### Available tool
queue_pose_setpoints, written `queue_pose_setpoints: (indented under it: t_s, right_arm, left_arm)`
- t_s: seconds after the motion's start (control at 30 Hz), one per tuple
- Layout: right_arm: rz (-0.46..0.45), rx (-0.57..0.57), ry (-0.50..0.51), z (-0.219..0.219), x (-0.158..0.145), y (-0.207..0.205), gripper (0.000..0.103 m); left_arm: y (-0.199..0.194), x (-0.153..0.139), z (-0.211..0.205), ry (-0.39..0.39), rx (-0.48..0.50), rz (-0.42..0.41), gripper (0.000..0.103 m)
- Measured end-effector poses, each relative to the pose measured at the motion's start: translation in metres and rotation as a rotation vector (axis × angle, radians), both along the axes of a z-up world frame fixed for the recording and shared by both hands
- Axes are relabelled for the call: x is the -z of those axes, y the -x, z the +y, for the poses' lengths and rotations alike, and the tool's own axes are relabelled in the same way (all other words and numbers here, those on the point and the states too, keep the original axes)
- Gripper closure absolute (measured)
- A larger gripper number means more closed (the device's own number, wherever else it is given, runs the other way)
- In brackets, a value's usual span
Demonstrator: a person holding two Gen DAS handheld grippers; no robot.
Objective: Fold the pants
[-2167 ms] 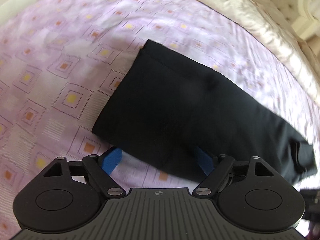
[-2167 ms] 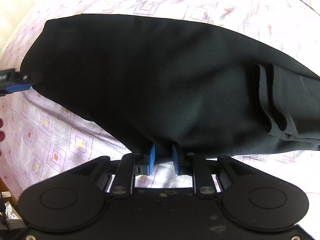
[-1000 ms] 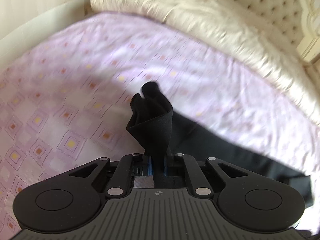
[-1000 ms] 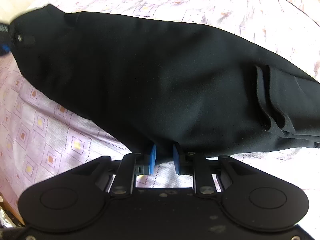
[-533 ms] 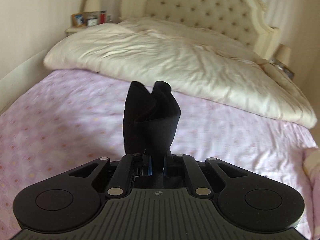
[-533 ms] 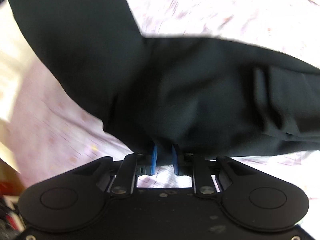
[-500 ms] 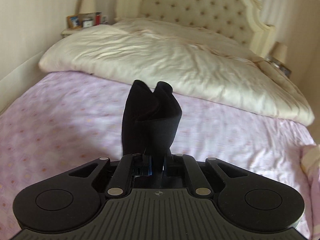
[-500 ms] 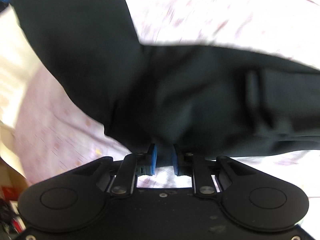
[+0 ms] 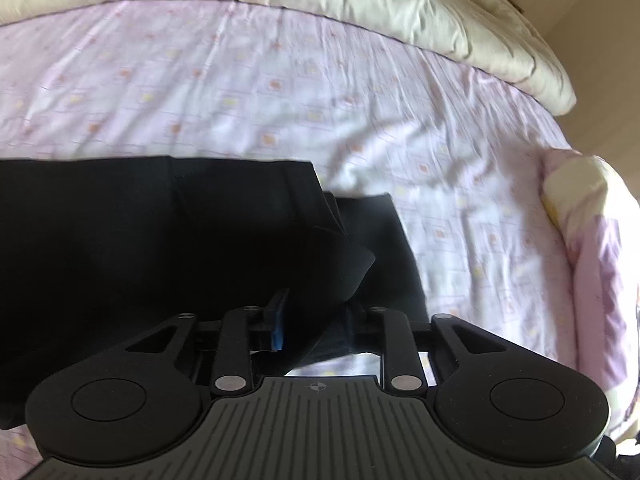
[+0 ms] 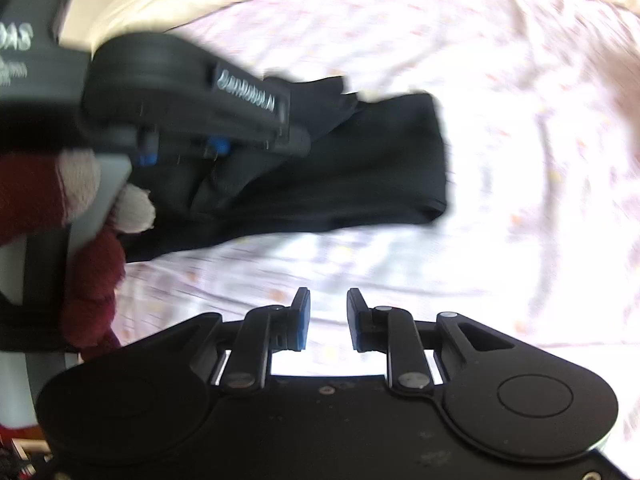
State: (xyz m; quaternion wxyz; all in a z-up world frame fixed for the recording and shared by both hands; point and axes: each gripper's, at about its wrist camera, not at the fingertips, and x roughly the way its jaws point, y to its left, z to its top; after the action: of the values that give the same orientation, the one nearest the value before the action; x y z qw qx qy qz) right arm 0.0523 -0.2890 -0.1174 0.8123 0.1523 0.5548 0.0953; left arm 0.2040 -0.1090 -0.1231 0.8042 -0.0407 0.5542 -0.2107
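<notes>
I note the pants (image 9: 168, 240) lie folded on the bed (image 9: 280, 92). My left gripper (image 9: 316, 326) is opening, cloth between its pads. My right gripper (image 10: 328, 318) is opening too, empty, near the pants' edge.

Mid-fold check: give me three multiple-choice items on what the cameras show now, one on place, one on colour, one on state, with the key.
1. Where do the pants lie? A on the cream duvet; B on the pink patterned sheet; C on the floor.
2. What colour are the right claw pads? A red; B green; C blue.
3. What is between the right claw's fingers? A nothing; B pants fabric; C duvet.
Key: 1 B, the black fabric rests on the sheet; 2 C, blue shows inside both fingers; 3 A, only sheet shows through the gap.
</notes>
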Motion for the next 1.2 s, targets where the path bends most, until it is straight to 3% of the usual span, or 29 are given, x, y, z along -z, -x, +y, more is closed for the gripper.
queue_pose_setpoints:
  t_s: [0.07, 0.13, 0.2, 0.3, 0.37, 0.47, 0.5, 0.63, 0.77, 0.87, 0.9, 0.97, 1.0, 1.07, 1.2]
  right_arm:
    - [-0.001, 0.037, -0.006, -0.012, -0.002, 0.001, 0.074]
    - [-0.017, 0.081, -0.009, -0.023, -0.003, 0.005, 0.070]
    - [-0.049, 0.121, -0.009, -0.032, -0.009, 0.001, 0.064]
    - [-0.104, 0.178, 0.014, -0.039, -0.024, -0.016, 0.062]
    - [-0.151, 0.215, 0.027, -0.044, -0.036, -0.039, 0.059]
    - [-0.194, 0.210, -0.055, -0.038, -0.044, -0.065, 0.043]
    - [-0.188, 0.202, -0.085, -0.036, -0.042, -0.075, 0.038]
    - [-0.121, 0.176, -0.124, -0.023, -0.017, -0.120, 0.036]
    - [-0.021, 0.124, -0.116, -0.015, 0.018, -0.151, 0.036]
    - [0.016, 0.053, -0.124, -0.005, 0.027, -0.155, 0.036]
    - [0.020, 0.035, -0.107, 0.000, 0.028, -0.153, 0.037]
    - [0.019, 0.017, -0.065, 0.007, 0.030, -0.150, 0.055]
    - [0.024, 0.022, -0.055, 0.008, 0.031, -0.148, 0.078]
    - [0.018, 0.035, -0.087, 0.006, 0.027, -0.144, 0.085]
    - [-0.086, -0.006, -0.016, 0.019, -0.011, -0.135, 0.096]
  left_arm:
    - [0.001, -0.007, 0.003, 0.035, 0.021, 0.010, 0.052]
    - [0.003, -0.022, 0.006, 0.099, 0.049, 0.025, 0.042]
    - [0.007, -0.039, 0.013, 0.150, 0.071, 0.018, 0.041]
    - [0.012, -0.067, 0.017, 0.148, 0.093, -0.071, 0.041]
    - [0.013, -0.080, 0.035, 0.129, 0.078, -0.129, 0.041]
    - [0.007, -0.086, 0.068, 0.052, 0.016, -0.173, 0.041]
    - [0.004, -0.085, 0.080, 0.031, -0.006, -0.174, 0.041]
    - [-0.002, -0.076, 0.121, -0.073, -0.052, -0.170, 0.041]
    - [0.006, -0.067, 0.165, -0.112, -0.084, -0.134, 0.041]
    - [0.014, -0.059, 0.194, -0.148, -0.117, -0.104, 0.041]
    - [0.014, -0.056, 0.202, -0.158, -0.134, -0.094, 0.041]
    - [0.011, -0.049, 0.213, -0.167, -0.170, -0.079, 0.041]
    - [0.008, -0.046, 0.218, -0.166, -0.187, -0.073, 0.041]
    - [-0.001, -0.040, 0.222, -0.160, -0.215, -0.068, 0.041]
    - [-0.024, -0.017, 0.227, -0.190, -0.300, -0.022, 0.041]
